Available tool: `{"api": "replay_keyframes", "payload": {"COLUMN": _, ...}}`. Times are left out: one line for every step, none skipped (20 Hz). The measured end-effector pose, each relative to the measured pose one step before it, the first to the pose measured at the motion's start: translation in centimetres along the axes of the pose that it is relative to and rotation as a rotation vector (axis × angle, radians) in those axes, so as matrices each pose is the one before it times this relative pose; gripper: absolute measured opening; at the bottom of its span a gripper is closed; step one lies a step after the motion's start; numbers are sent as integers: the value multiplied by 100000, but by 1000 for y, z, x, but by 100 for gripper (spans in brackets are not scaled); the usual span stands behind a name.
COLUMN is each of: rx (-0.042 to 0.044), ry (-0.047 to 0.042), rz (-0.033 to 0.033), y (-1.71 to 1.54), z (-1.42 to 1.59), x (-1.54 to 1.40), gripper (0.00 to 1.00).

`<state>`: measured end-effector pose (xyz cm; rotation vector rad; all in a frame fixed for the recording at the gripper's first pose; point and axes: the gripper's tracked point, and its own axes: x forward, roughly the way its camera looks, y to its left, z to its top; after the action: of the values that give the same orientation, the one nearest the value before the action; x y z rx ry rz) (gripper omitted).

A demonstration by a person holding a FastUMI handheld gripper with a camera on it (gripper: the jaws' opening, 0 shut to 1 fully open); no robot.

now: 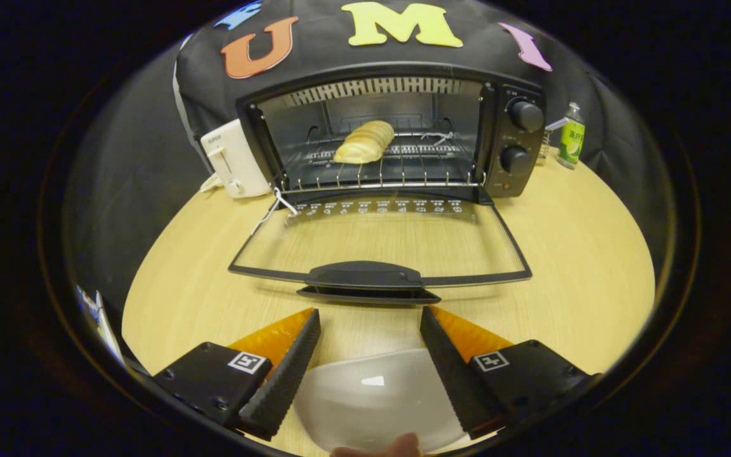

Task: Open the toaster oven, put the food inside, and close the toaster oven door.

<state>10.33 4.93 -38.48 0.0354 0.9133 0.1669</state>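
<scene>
You are holding the gripper (370, 324) wide open and empty just short of the lowered glass door (381, 238), bread (365, 141) already on the rack; grip its stiff, probably light handle (365, 277) centrally.

wood table (568, 266) w/ toaster oven (391, 136), white toaster (232, 162), green bottle (571, 136), white dish (372, 400).
</scene>
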Motion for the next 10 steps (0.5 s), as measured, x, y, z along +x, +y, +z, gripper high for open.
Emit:
{"api": "replay_keyframes", "payload": {"rx": -16, "ry": 54, "rz": -586, "y": 21, "z": 366, "x": -42, "gripper": 100}}
{"api": "replay_keyframes", "payload": {"rx": -172, "ry": 1820, "rz": -938, "y": 1, "z": -204, "x": 129, "gripper": 100}}
{"api": "replay_keyframes", "payload": {"rx": -671, "ry": 264, "rz": -1215, "y": 61, "z": 196, "x": -78, "gripper": 100}}
{"api": "replay_keyframes", "payload": {"rx": -886, "ry": -212, "rz": -1252, "y": -56, "z": 29, "x": -34, "gripper": 100}}
{"api": "replay_keyframes", "payload": {"rx": 275, "ry": -1206, "rz": -503, "y": 47, "z": 106, "x": -83, "gripper": 100}}
{"api": "replay_keyframes", "payload": {"rx": 1115, "ry": -1639, "rz": 96, "y": 34, "z": 164, "x": -166, "gripper": 100}}
{"api": "replay_keyframes", "payload": {"rx": 327, "ry": -1669, "rz": 134, "y": 85, "z": 214, "x": -257, "gripper": 100}}
{"api": "replay_keyframes", "payload": {"rx": -860, "ry": -1503, "rz": -164, "y": 47, "z": 142, "x": -484, "gripper": 100}}
{"api": "replay_keyframes", "payload": {"rx": -1043, "ry": -1678, "rz": -202, "y": 33, "z": 257, "x": -595, "gripper": 100}}
{"api": "replay_keyframes", "payload": {"rx": -527, "ry": -2348, "rz": 77, "y": 85, "z": 275, "x": -595, "gripper": 100}}
